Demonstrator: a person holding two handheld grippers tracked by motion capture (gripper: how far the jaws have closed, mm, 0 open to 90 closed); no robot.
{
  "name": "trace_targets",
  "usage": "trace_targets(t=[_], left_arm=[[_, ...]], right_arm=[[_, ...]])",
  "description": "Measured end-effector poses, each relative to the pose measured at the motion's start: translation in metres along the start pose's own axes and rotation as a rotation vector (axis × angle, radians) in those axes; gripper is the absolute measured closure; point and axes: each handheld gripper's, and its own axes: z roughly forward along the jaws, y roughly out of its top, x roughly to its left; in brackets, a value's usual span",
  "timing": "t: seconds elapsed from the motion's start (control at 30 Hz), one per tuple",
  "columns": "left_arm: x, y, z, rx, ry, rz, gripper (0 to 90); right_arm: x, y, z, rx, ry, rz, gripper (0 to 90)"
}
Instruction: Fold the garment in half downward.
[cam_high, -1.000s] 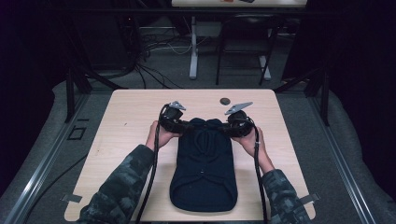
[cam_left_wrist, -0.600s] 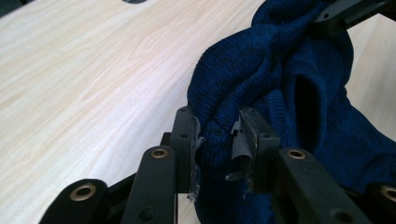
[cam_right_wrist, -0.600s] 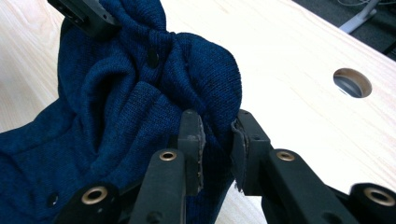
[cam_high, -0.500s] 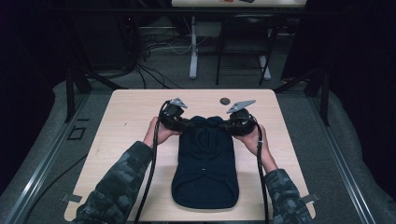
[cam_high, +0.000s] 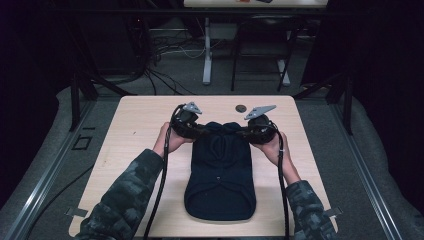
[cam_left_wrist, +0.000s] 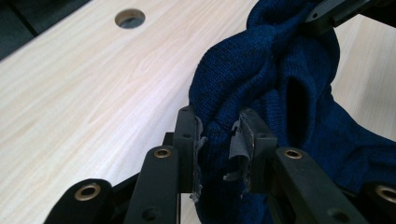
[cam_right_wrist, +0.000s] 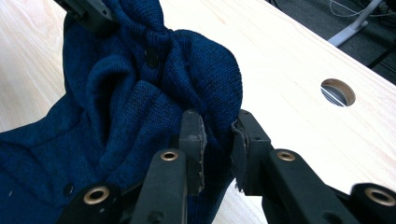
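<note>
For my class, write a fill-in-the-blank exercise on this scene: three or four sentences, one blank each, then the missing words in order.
1. The knitted garment on the table is dark ____ in colour.
2. The left gripper is shut on the garment, and the right gripper is ____ on it too.
3. In the high view, the round hole in the tabletop lies ____ the garment, on the side away from the person.
4. Both grippers hold the garment at its ____ end, the one away from the person.

Missing words: blue; shut; beyond; far

No text, label, brand, number or sign can be read anywhere.
</note>
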Motion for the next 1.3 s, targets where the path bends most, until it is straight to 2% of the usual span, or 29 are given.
trace_targets(t=[0.1, 0.13, 0.27, 0.37, 0.43, 0.53, 0.6, 0.7, 0.73, 0.77, 0.83, 0.87, 0.93, 1.03, 1.2, 1.3], left_arm=[[-0.003, 0.002, -0.003, -0.019, 0.020, 0.023, 71.8], [-0.005, 0.004, -0.005, -0.024, 0.029, 0.047, 71.8], [-0.010, 0.006, -0.007, -0.038, 0.048, 0.078, 71.6], [-0.012, 0.007, -0.010, -0.025, 0.030, 0.088, 71.1], [-0.012, 0.007, -0.010, -0.006, 0.009, 0.094, 68.5], [-0.014, 0.006, -0.007, 0.040, -0.007, 0.115, 67.3], [-0.015, 0.006, -0.007, 0.034, 0.000, 0.123, 69.1], [-0.016, 0.005, -0.010, -0.016, 0.004, 0.126, 71.5], [-0.016, 0.005, -0.010, -0.016, 0.004, 0.126, 71.8], [-0.017, 0.004, -0.011, -0.029, 0.009, 0.142, 71.8], [-0.018, 0.003, -0.012, -0.057, -0.007, 0.161, 72.2], [-0.019, 0.002, -0.012, -0.061, -0.008, 0.168, 72.3], [-0.021, 0.001, -0.012, -0.076, -0.010, 0.172, 72.4], [-0.025, 0.000, -0.012, -0.084, -0.004, 0.192, 72.5], [-0.031, -0.004, -0.014, -0.089, 0.019, 0.225, 72.4], [-0.034, -0.006, -0.016, -0.094, 0.031, 0.239, 72.2]], right_arm=[[0.001, 0.001, -0.005, -0.013, -0.013, -0.011, 75.0], [0.002, 0.001, -0.006, -0.024, -0.019, -0.010, 75.0], [0.006, 0.002, -0.012, -0.031, -0.057, -0.044, 75.4], [0.009, 0.001, -0.014, -0.038, -0.076, -0.065, 75.6], [0.014, -0.001, -0.016, -0.053, -0.095, -0.093, 76.4], [0.016, -0.003, -0.016, -0.062, -0.102, -0.097, 76.8], [0.016, -0.004, -0.016, -0.077, -0.093, -0.076, 76.7], [0.014, -0.005, -0.019, -0.088, -0.080, -0.061, 76.4], [0.014, -0.005, -0.019, -0.088, -0.080, -0.061, 76.4], [0.013, -0.006, -0.021, -0.090, -0.069, -0.054, 75.5], [0.012, -0.007, -0.022, -0.073, -0.055, -0.030, 74.2], [0.009, -0.009, -0.023, -0.059, -0.032, 0.007, 73.2], [0.008, -0.011, -0.024, -0.053, -0.017, 0.017, 72.8], [0.008, -0.013, -0.026, -0.044, -0.007, 0.025, 71.9], [0.011, -0.015, -0.029, -0.015, 0.005, 0.006, 69.9], [0.015, -0.017, -0.031, -0.019, 0.004, -0.007, 71.0]])
